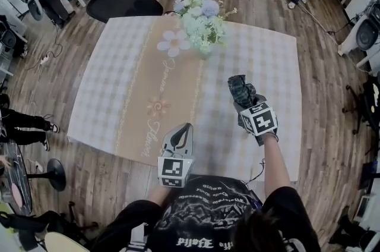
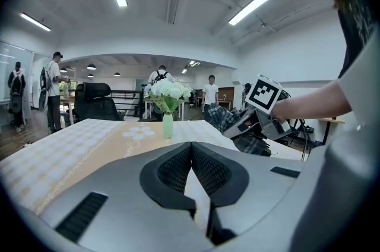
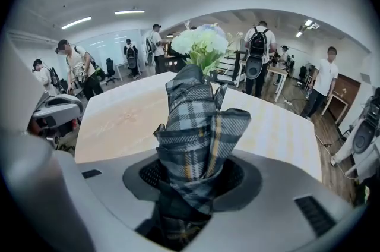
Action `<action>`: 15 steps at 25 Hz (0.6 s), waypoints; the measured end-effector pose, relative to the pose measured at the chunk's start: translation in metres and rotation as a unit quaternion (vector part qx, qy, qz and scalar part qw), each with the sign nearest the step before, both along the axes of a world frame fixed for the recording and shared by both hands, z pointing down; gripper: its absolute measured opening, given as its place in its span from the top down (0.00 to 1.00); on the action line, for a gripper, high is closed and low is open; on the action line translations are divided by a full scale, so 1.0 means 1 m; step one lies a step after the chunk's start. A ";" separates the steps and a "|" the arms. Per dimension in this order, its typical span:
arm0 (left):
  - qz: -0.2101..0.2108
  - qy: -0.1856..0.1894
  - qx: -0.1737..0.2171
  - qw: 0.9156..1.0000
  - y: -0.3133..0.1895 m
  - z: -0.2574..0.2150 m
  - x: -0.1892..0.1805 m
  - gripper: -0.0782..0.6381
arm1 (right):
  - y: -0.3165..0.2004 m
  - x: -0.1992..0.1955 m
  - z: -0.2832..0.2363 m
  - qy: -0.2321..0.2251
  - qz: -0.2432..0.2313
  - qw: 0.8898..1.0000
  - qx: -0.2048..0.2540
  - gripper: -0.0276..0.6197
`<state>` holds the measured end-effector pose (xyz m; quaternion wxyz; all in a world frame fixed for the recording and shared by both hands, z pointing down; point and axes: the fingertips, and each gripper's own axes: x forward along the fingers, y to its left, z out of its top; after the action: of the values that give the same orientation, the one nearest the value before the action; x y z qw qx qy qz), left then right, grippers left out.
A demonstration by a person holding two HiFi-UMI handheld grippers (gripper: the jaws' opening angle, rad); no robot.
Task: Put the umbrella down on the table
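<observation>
Umbrella (image 3: 193, 126): we are clamping it in the right gripper's (image 1: 243, 103) jaws, left gripper (image 1: 181, 136) closed and empty; releasing high is risking a roll off the surface (image 1: 119, 84).

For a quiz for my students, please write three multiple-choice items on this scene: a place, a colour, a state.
1. Where does the vase of flowers stand? A. on the floor B. on the far part of the table C. on the black chair
2. The cloth of the umbrella is A. dark plaid B. plain red C. white with dots
3. The left tongs are A. wide open B. shut on the umbrella C. shut and empty
Key: 1 B, the head view shows it near the far edge; 2 A, dark checks show in the right tongs; 3 C, they meet with nothing between.
</observation>
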<state>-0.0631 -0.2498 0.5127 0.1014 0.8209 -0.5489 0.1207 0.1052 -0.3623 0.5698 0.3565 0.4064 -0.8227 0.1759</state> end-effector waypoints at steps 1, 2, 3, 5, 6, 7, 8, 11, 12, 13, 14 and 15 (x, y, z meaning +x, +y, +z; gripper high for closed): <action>0.000 -0.001 -0.002 1.000 -0.001 0.001 0.000 0.86 | -0.003 -0.003 0.005 0.007 -0.007 1.000 -0.010 0.66; 0.000 -0.002 -0.005 1.000 -0.002 0.001 0.000 0.86 | -0.007 -0.005 0.011 0.015 -0.015 1.000 -0.018 0.66; -0.001 -0.004 -0.008 1.000 -0.003 0.002 0.000 0.86 | -0.010 -0.007 0.017 0.022 -0.022 0.999 -0.025 0.66; -0.004 -0.007 -0.011 1.000 -0.006 0.004 -0.001 0.86 | -0.016 -0.010 0.029 0.035 -0.036 0.998 -0.038 0.66; -0.005 -0.008 -0.011 1.000 -0.008 0.004 -0.002 0.87 | -0.019 -0.011 0.035 0.043 -0.041 0.997 -0.044 0.66; -0.007 -0.009 -0.013 1.000 -0.010 0.005 -0.003 0.86 | -0.022 -0.012 0.040 0.051 -0.047 0.996 -0.050 0.66; -0.008 -0.010 -0.015 1.000 -0.012 0.006 -0.004 0.86 | -0.025 -0.012 0.045 0.060 -0.054 0.995 -0.055 0.66; -0.012 -0.010 -0.024 1.000 -0.015 0.011 -0.007 0.86 | -0.034 -0.015 0.058 0.086 -0.076 0.991 -0.068 0.66; -0.014 -0.011 -0.027 0.999 -0.016 0.013 -0.009 0.86 | -0.037 -0.017 0.062 0.091 -0.081 0.990 -0.072 0.66; -0.016 -0.013 -0.031 0.999 -0.017 0.015 -0.010 0.87 | -0.040 -0.017 0.066 0.095 -0.083 0.989 -0.076 0.66; -0.017 -0.014 -0.034 0.999 -0.017 0.017 -0.010 0.87 | -0.043 -0.018 0.071 0.097 -0.084 0.988 -0.081 0.66; -0.018 -0.015 -0.036 0.999 -0.018 0.019 -0.011 0.87 | -0.046 -0.017 0.076 0.098 -0.084 0.988 -0.087 0.66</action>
<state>-0.0739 -0.2683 0.5313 0.1243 0.8047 -0.5606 0.1511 0.0877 -0.4079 0.6461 0.4828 0.3185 -0.7966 0.1755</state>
